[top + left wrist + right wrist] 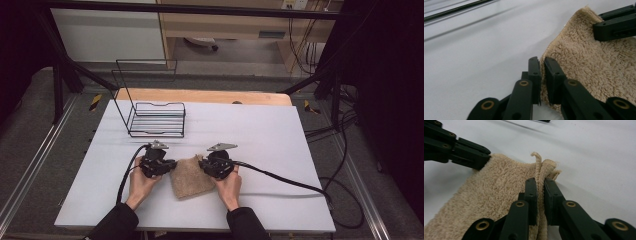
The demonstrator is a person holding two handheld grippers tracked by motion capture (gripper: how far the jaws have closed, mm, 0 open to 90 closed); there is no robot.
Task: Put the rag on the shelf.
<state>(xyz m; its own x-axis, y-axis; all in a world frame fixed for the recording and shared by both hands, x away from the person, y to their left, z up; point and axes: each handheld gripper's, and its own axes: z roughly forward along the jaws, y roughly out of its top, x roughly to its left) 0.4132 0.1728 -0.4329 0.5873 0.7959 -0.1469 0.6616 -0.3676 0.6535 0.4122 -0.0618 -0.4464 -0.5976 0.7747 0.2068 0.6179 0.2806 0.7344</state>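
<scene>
Lying flat, the towel (191, 178) apparently runs lengthwise toward the person.

Black sleeves are covering both forearms down to the wrists, leaving the hands bare. The left gripper (172, 163) and the right gripper (201, 163) are showing as compact black housings, each carrying a grey three-cornered plate on top. A black cable is trailing from each: one curling off the left gripper, a longer one running away from the right. In the gripper views, the jaws are appearing as flat matte-black bars on hinged black link arms, with brass-coloured rings gleaming around the pivot holes and small dark screw recesses dotting the bars.
</scene>
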